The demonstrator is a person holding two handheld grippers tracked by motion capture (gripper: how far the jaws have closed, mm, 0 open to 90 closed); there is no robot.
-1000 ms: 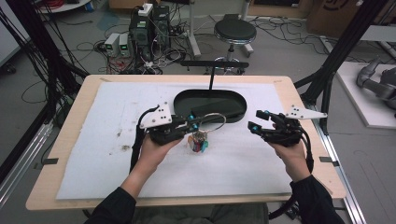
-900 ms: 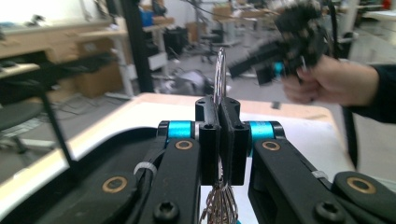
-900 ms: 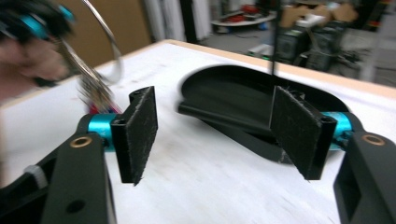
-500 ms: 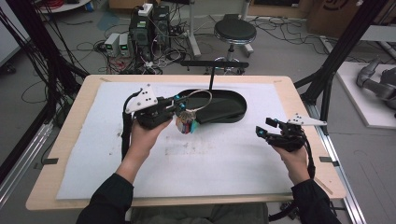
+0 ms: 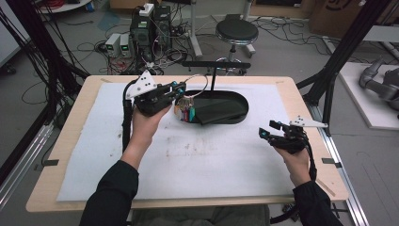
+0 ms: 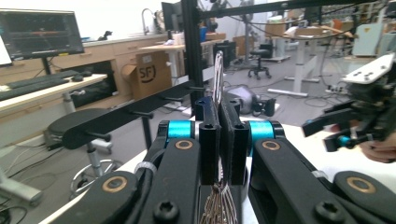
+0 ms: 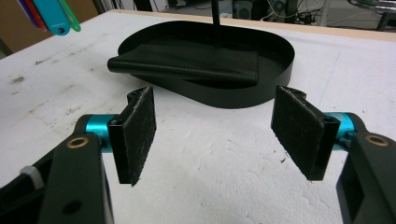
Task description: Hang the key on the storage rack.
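Holding a key ring point(image 5: 195, 86) with coloured tags above the black tray's point(image 5: 235, 117) left end, the left gripper point(image 5: 178, 90) clamps its wire loop; the right gripper point(image 5: 269, 135) rests wide open, empty, near the table's right edge.

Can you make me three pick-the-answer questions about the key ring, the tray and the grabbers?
1. Where is the key ring?
A. flat on the white mat
B. held up over the tray's left end
C. on the stool

2. What colour is the tray?
A. black
B. red
C. yellow

3. How are the right gripper jaws?
A. shut on a key
B. shut on the tray
C. open, with nothing between them

Answers: 1 B, the left gripper pinches the ring above that end. 2 A, its wall looks black. 3 C, only white mat shows between the pads.
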